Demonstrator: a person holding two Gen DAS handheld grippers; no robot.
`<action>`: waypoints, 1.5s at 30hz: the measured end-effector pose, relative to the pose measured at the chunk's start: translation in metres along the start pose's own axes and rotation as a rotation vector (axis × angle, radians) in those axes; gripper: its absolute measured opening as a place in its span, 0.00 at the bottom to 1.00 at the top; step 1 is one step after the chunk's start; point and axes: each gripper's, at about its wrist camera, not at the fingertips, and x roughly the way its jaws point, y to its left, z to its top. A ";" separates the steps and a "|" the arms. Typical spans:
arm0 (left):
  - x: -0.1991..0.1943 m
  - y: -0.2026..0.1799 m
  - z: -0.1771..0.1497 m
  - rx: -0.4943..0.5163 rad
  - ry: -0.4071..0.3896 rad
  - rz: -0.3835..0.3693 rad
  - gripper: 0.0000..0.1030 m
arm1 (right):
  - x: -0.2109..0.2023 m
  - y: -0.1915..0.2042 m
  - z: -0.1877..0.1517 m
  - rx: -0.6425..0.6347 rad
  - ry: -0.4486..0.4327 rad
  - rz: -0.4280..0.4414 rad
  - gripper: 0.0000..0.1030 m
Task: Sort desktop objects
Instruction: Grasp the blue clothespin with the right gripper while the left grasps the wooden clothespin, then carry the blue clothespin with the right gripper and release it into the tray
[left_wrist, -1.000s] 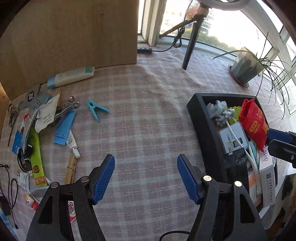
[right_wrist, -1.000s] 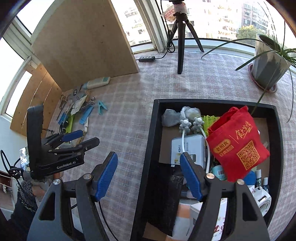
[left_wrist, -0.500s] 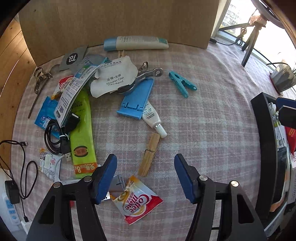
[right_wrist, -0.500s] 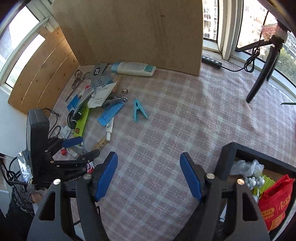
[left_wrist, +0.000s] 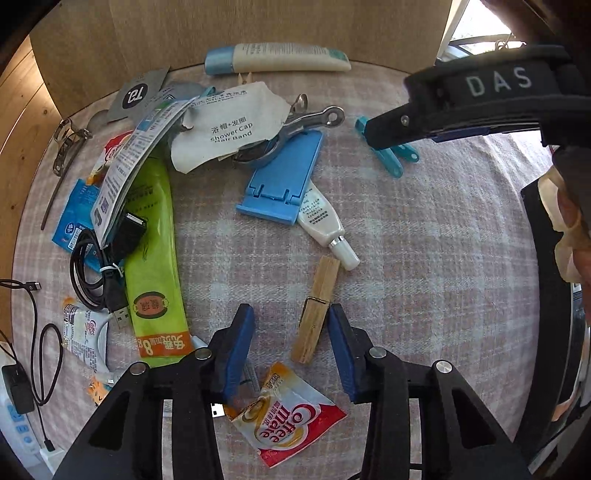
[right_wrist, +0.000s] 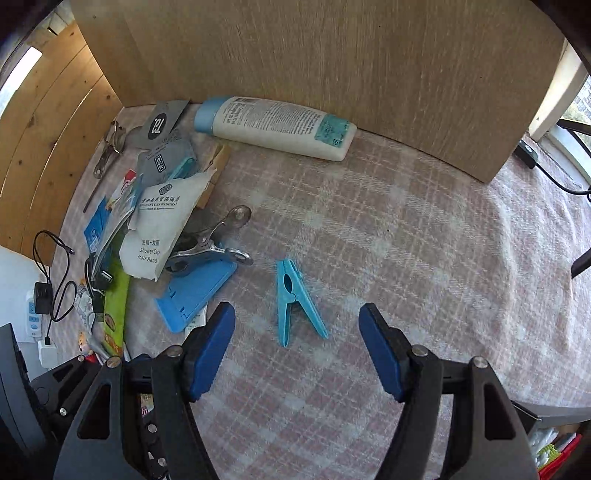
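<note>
A wooden clothespin (left_wrist: 314, 311) lies on the checked cloth between the blue pads of my left gripper (left_wrist: 291, 332), which is open around its near half, the right pad close to it. A blue plastic clothespin (right_wrist: 295, 301) lies just ahead of my right gripper (right_wrist: 297, 338), which is open and empty; that peg also shows in the left wrist view (left_wrist: 397, 157), partly under the right gripper's body. A black bin (left_wrist: 550, 295) stands at the right edge.
A clutter pile lies at left: blue phone stand (left_wrist: 284, 177), small white tube (left_wrist: 325, 229), metal clip (left_wrist: 295, 125), shower cap packet (left_wrist: 229, 125), green sachet (left_wrist: 155, 258), black USB cable (left_wrist: 99, 273), Coffee-mate sachet (left_wrist: 284, 421). A lotion tube (right_wrist: 277, 127) lies by the wooden board (right_wrist: 332, 55).
Both grippers swung left from the bin to the clutter. My left gripper has come down around the wooden clothespin with narrower jaws. My right gripper has come close to the blue clothespin.
</note>
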 end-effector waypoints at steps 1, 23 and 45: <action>0.001 0.001 0.001 -0.005 -0.002 -0.002 0.37 | 0.004 0.000 0.001 0.002 0.007 0.005 0.66; 0.004 -0.003 -0.001 -0.032 -0.033 -0.045 0.12 | -0.037 -0.025 -0.045 0.050 -0.036 0.004 0.25; -0.021 -0.046 -0.015 0.012 -0.054 -0.078 0.12 | -0.005 -0.018 -0.093 -0.010 0.054 -0.056 0.46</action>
